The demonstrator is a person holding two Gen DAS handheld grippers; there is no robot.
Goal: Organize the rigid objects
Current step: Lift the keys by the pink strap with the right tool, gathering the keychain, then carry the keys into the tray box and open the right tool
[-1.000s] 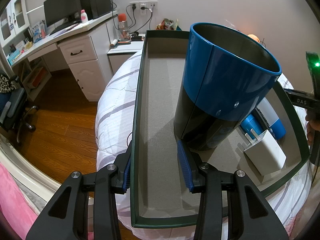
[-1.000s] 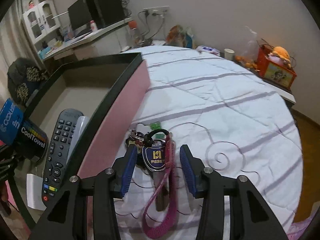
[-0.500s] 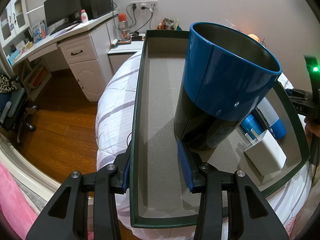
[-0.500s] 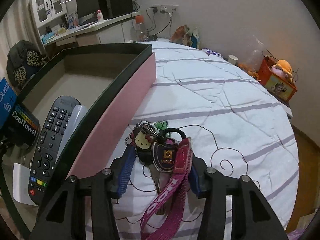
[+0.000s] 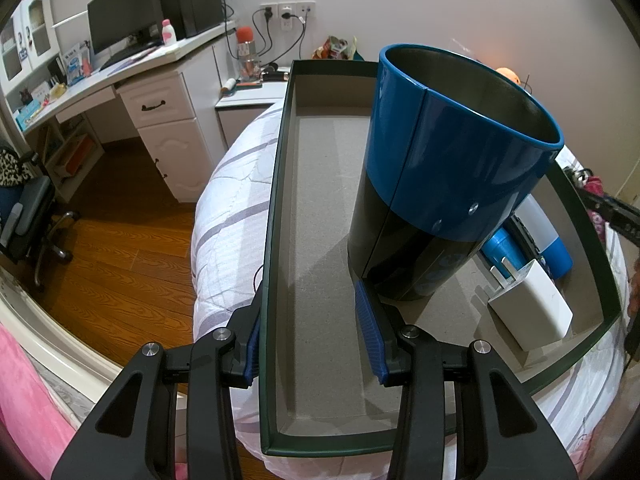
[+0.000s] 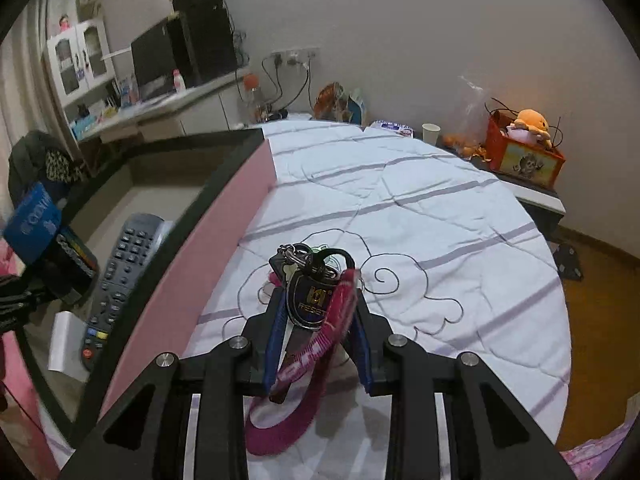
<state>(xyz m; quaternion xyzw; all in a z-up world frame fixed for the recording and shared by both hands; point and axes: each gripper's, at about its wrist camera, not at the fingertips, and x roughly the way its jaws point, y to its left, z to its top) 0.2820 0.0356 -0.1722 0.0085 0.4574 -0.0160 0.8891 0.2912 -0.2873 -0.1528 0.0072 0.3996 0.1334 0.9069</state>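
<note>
My right gripper [image 6: 318, 312] is shut on a key bunch [image 6: 310, 300] with a dark fob and a pink lanyard, held up above the white bed cover beside the tray's pink wall. My left gripper [image 5: 312, 320] is open, its jaws astride the left wall of the dark-rimmed tray [image 5: 276, 184]. A blue and black canister [image 5: 436, 184] stands in the tray by the left gripper's right finger [image 5: 370, 332]. In the tray [image 6: 200, 196] also lie a grey remote [image 6: 116, 280], a white charger [image 5: 528, 310] and a blue-white bottle [image 5: 540, 232].
The tray rests on a bed with a striped white cover [image 6: 420, 208]. A white desk with a monitor [image 5: 120, 32] stands at the far left over wood floor [image 5: 112, 248]. An orange box with a plush toy [image 6: 524, 148] sits on a side table at the right.
My right gripper closed on the key bunch and lifted it off the bed cover. The left gripper and canister have stayed put.
</note>
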